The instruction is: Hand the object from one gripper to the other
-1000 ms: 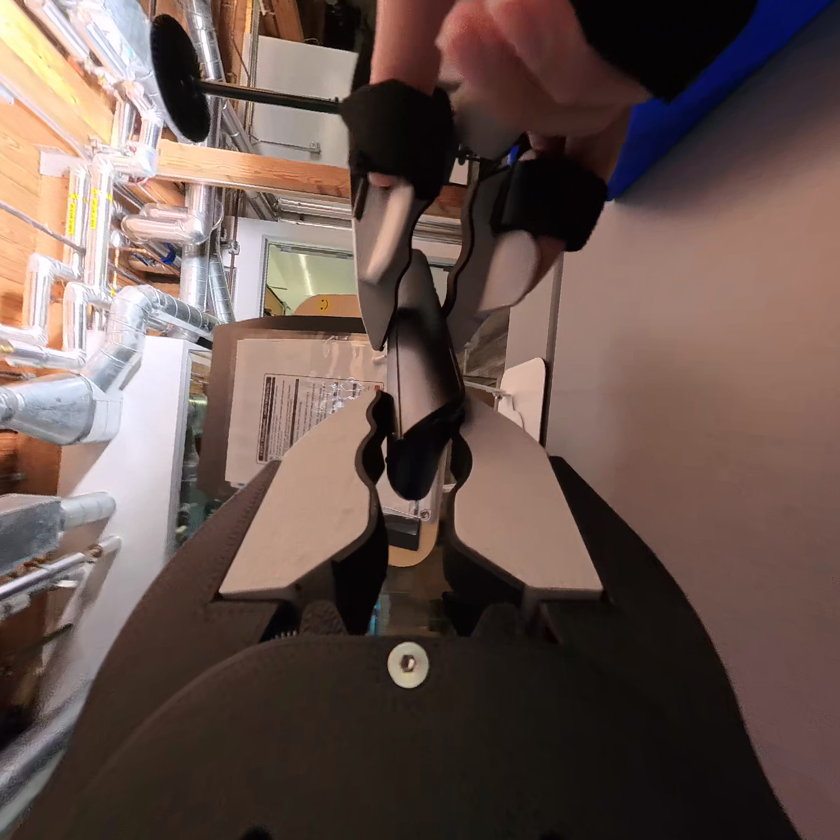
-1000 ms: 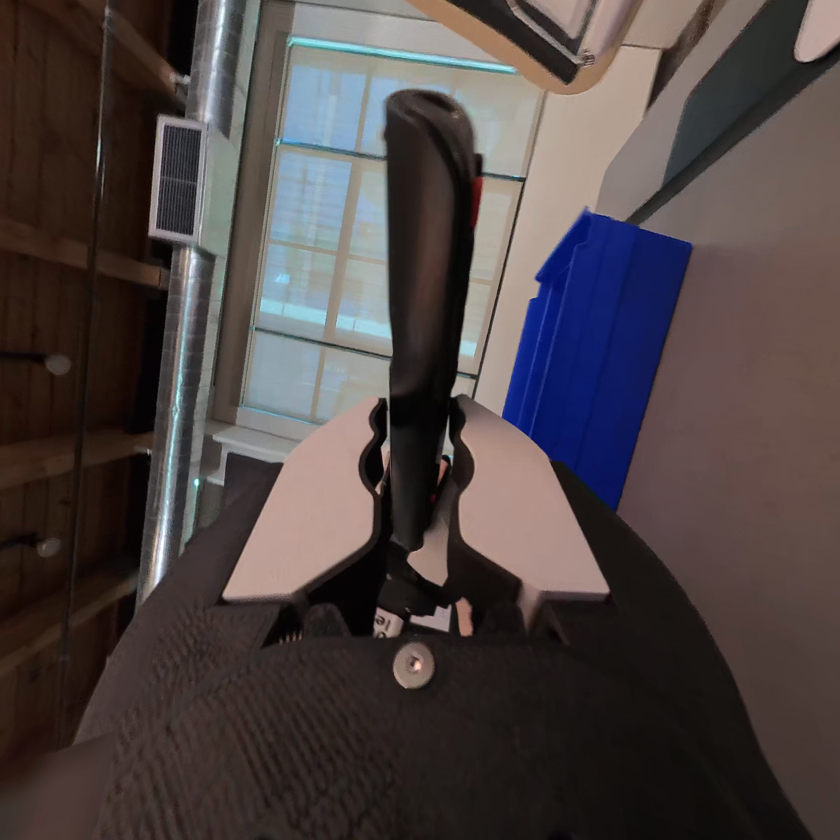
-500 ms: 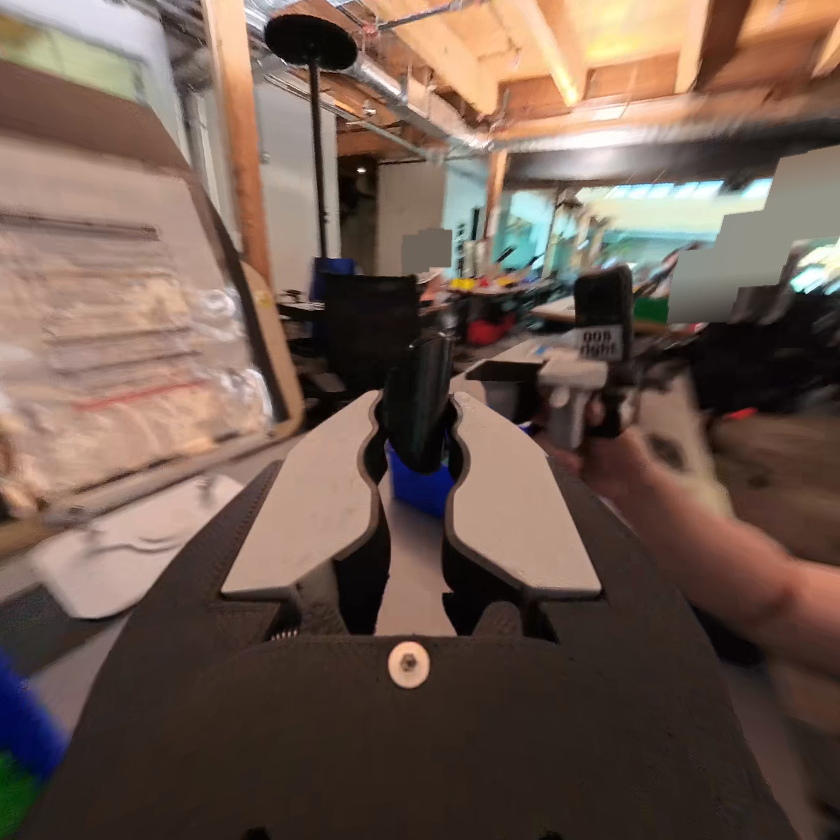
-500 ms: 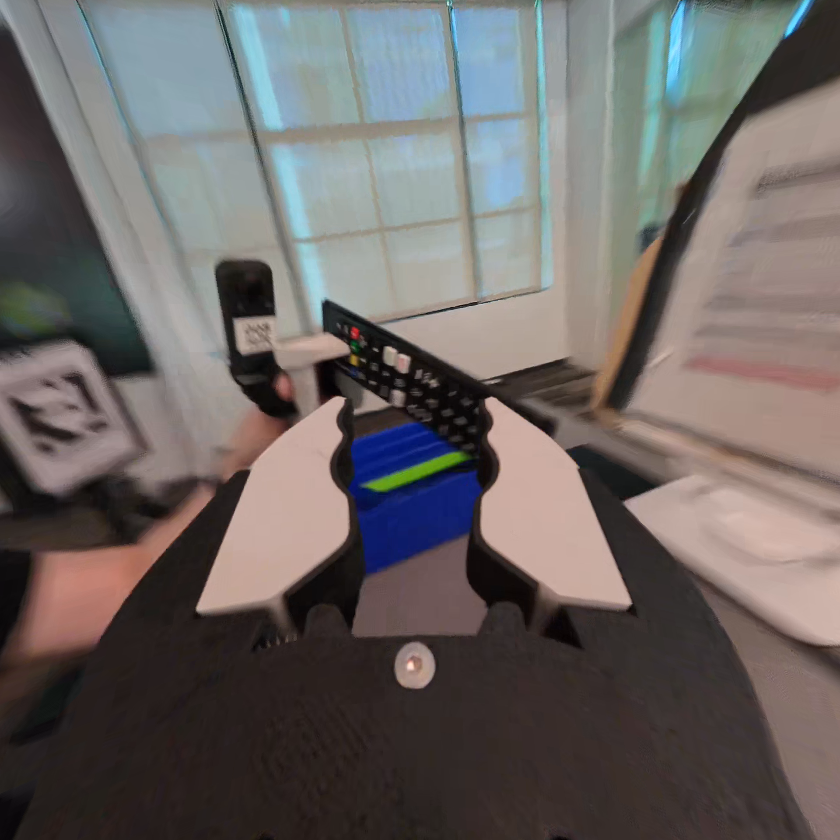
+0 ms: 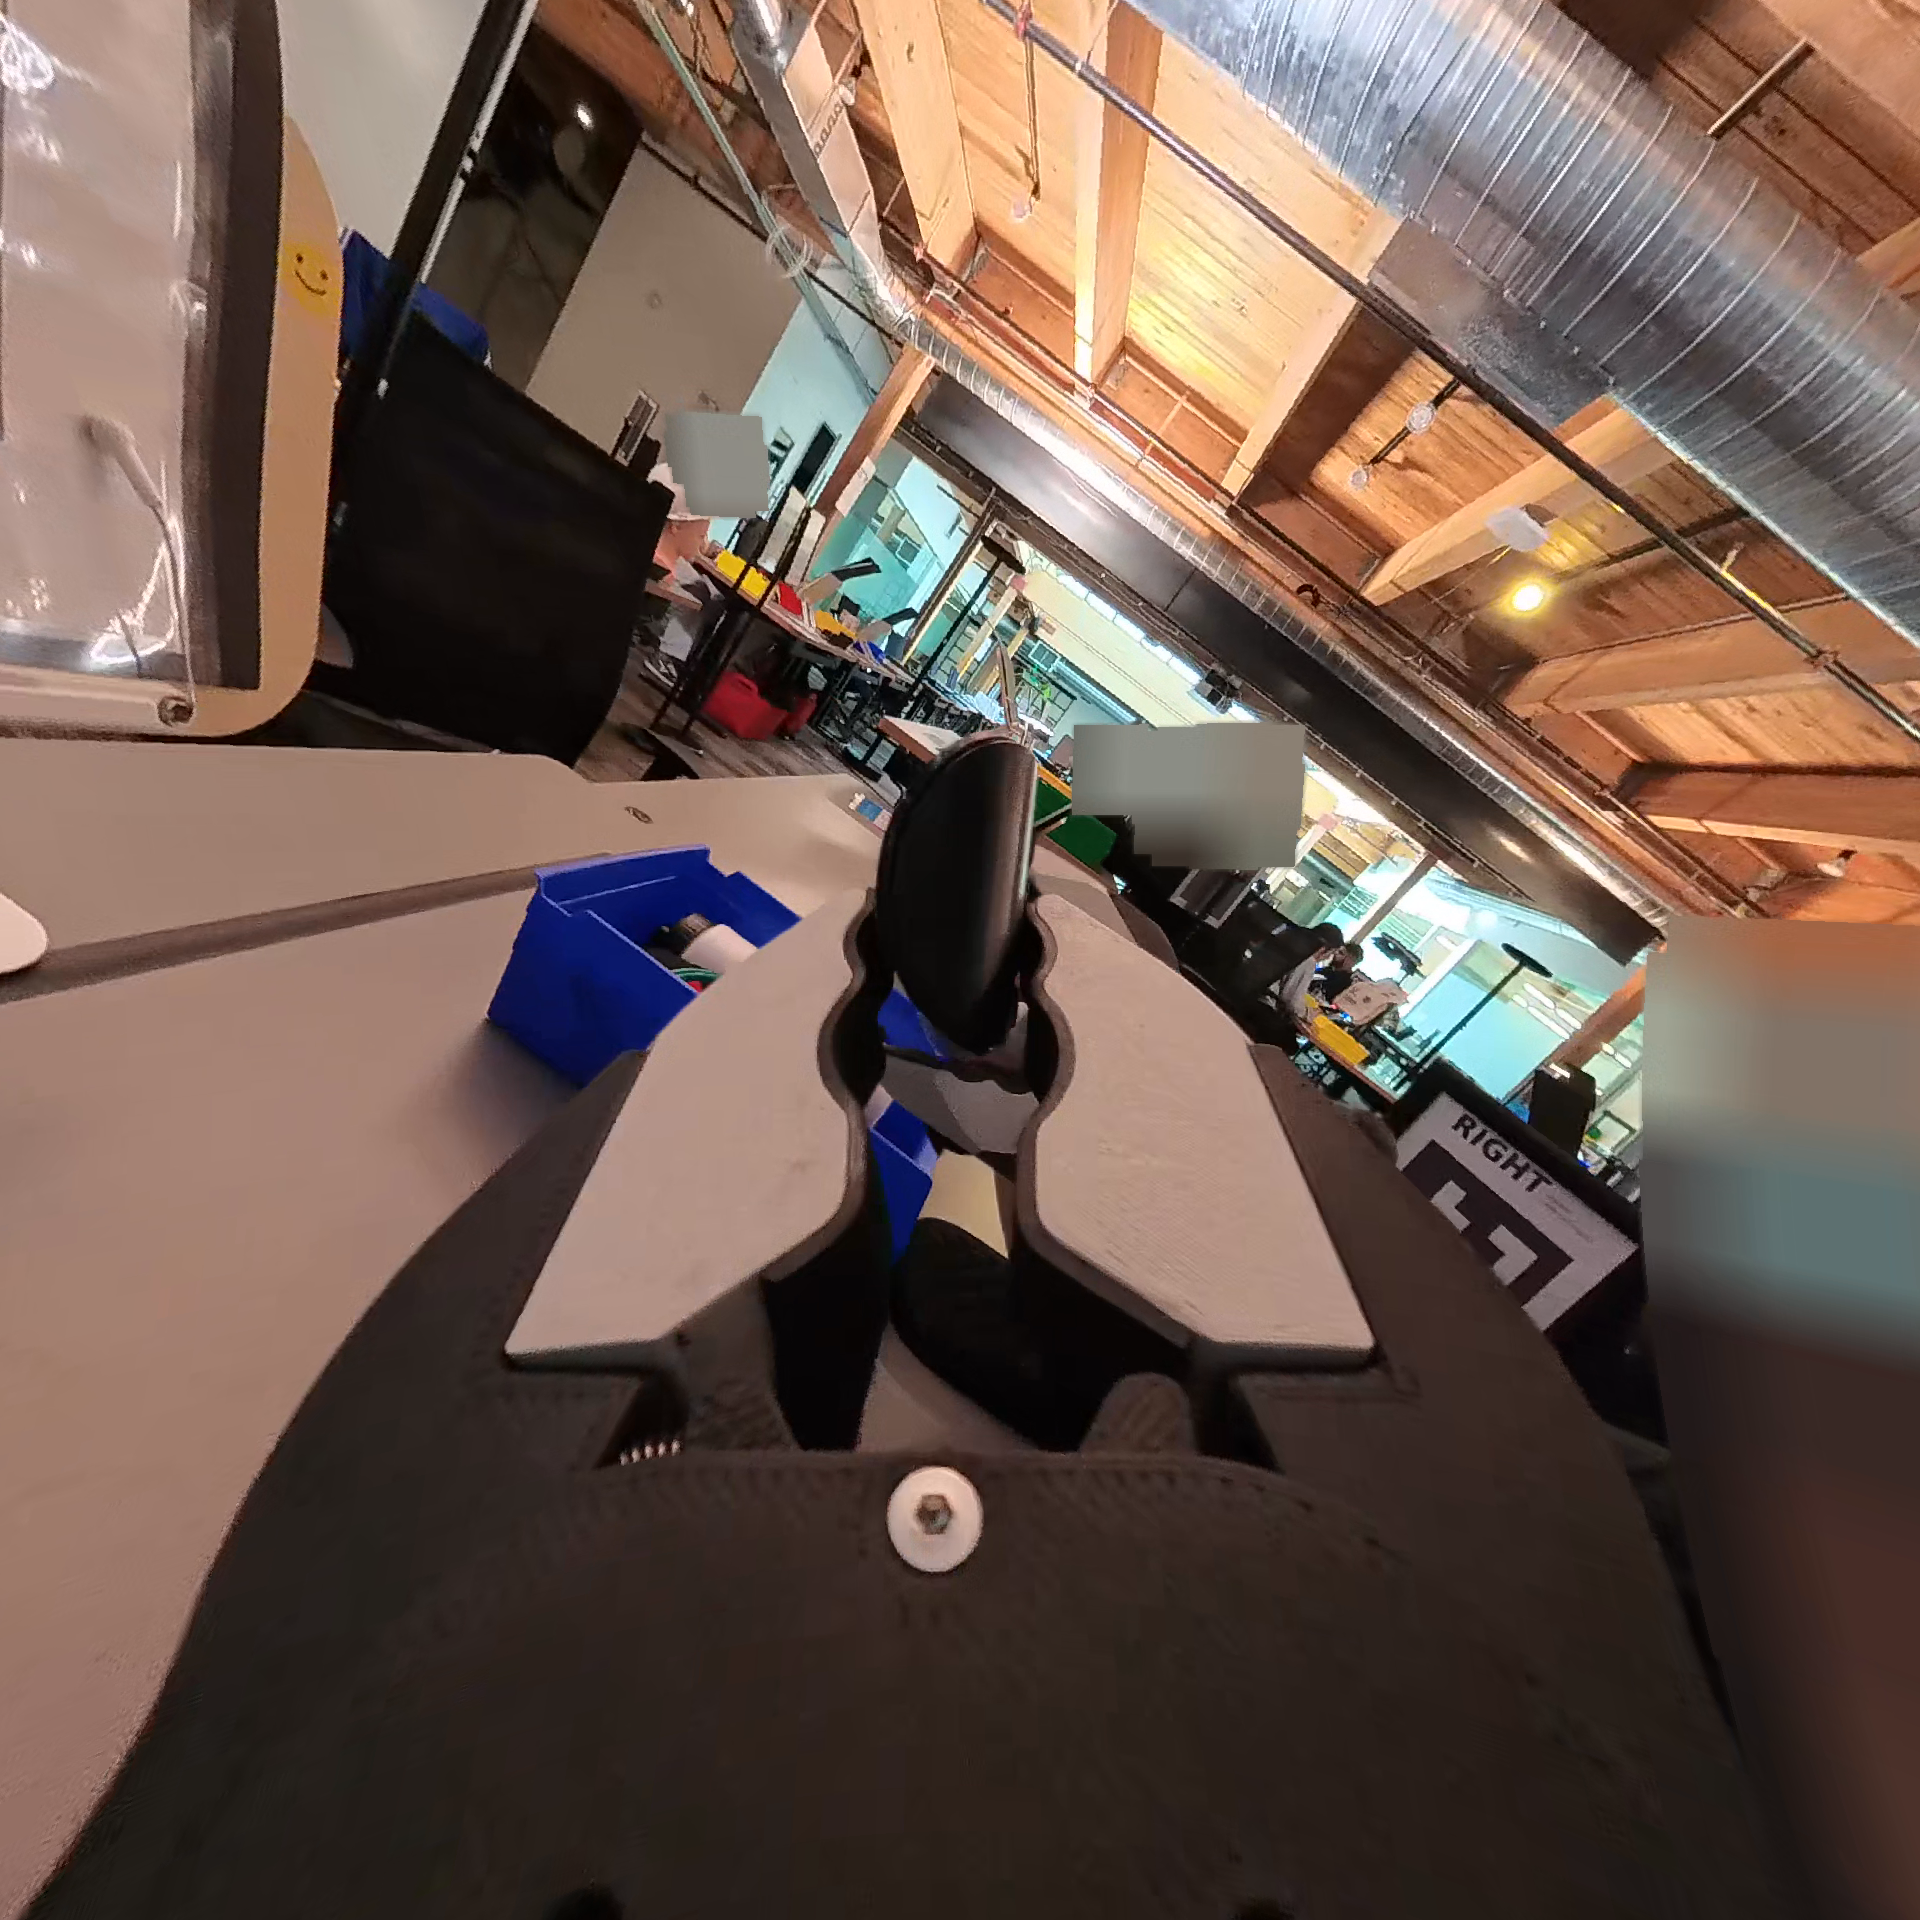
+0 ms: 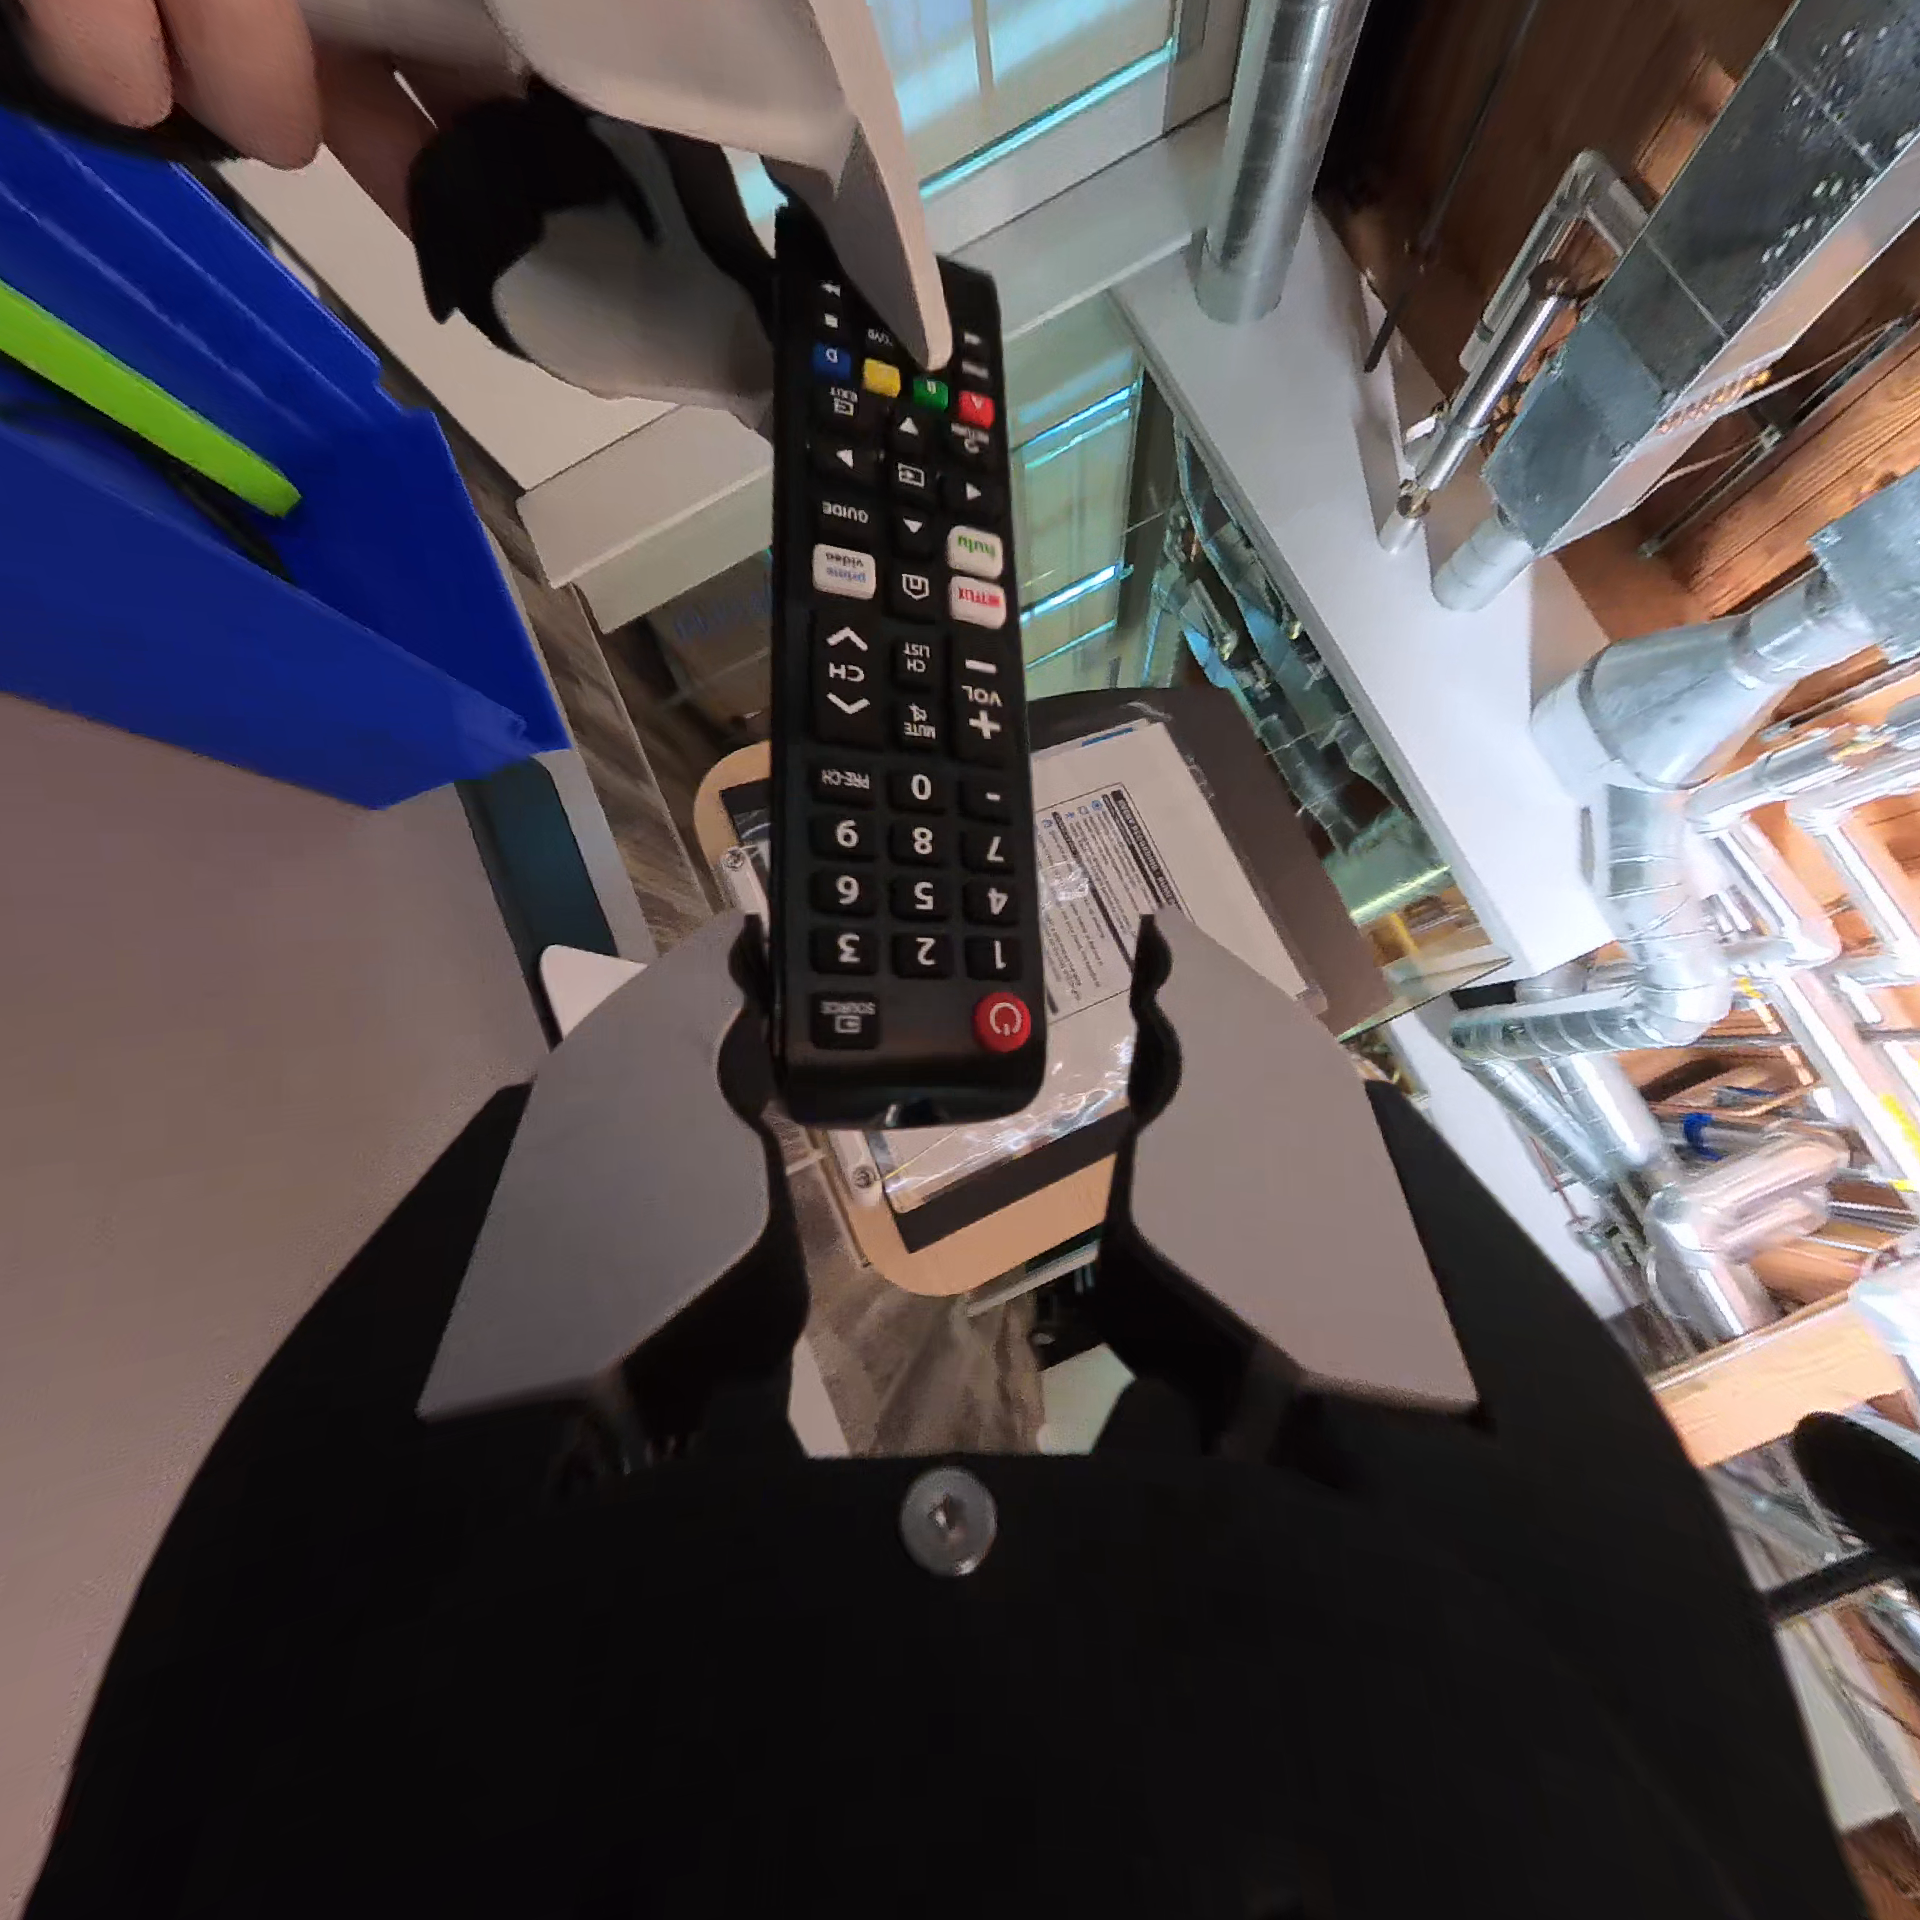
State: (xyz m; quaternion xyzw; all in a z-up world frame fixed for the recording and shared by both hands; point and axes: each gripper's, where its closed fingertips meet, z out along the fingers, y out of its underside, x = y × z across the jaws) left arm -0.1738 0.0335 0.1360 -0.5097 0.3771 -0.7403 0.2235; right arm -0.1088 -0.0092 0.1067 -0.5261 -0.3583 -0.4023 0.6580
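A black TV remote [image 6: 909, 727] with coloured buttons hangs in the air between both grippers. My left gripper [image 5: 951, 920] is shut on one end of the remote [image 5: 956, 852], which I see end-on in the left wrist view. In the right wrist view the left gripper [image 6: 894, 291] clamps the far end from above. My right gripper [image 6: 940, 997] is open, with the remote's near end, the one with the red button, between its fingers. The remote lies against the left finger [image 6: 665, 1143], with a gap to the right one.
A blue bin [image 5: 603, 966] with small items stands on the grey table [image 5: 208, 1143]; it also shows in the right wrist view [image 6: 260, 582]. A board with a laminated sheet [image 6: 1101, 883] stands behind. A black-and-white marker tag [image 5: 1507, 1216] is at the right. Tip to tip, the grippers are about 9 cm apart.
One second ago both grippers were shut on the remote. The right gripper opened and pulled away, then came back; its open fingers now sit around the remote's near end.
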